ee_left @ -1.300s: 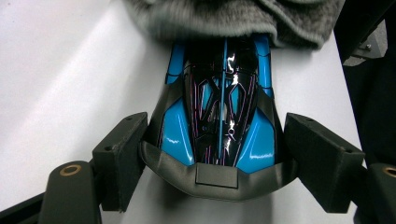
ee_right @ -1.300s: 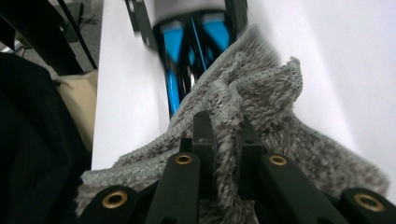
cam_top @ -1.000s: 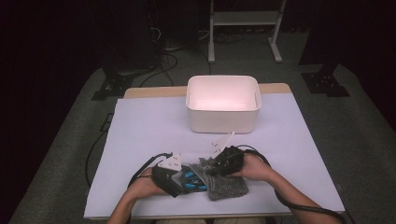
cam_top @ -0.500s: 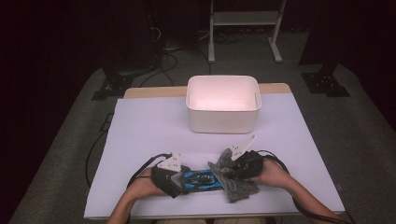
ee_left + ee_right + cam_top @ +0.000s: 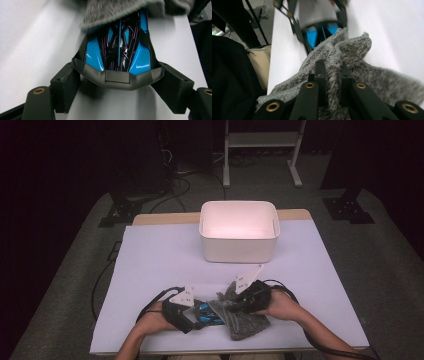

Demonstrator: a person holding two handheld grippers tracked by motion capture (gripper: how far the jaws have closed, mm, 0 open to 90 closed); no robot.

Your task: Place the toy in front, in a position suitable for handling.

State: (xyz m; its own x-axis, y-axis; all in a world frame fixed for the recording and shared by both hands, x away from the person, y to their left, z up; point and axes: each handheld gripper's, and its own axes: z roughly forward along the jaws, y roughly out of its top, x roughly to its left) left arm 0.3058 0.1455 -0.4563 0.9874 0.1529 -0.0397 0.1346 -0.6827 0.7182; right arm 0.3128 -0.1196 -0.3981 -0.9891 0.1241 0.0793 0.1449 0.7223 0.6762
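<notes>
A glossy blue and black object (image 5: 120, 50) with thin purple lines lies on the white table near its front edge, also seen in the high view (image 5: 205, 314). My left gripper (image 5: 117, 80) is shut on its near black end, one pad on each side, and has just closed a little tighter. A grey knitted cloth (image 5: 245, 325) covers the object's far end (image 5: 112, 12). My right gripper (image 5: 332, 72) is shut on a fold of that cloth (image 5: 352, 50), facing the left gripper and the blue object (image 5: 313, 37). In the high view the right gripper (image 5: 240, 302) sits just right of the left gripper (image 5: 197, 314).
A white rectangular bin (image 5: 237, 247) stands at the table's far middle. The white sheet (image 5: 150, 270) covers the table (image 5: 160, 217), with dark floor and cables around it. A metal stand (image 5: 260, 140) is behind the table.
The right gripper swung to the right with the grey cloth, then came slightly back and up. The left gripper and the blue object stayed in place.
</notes>
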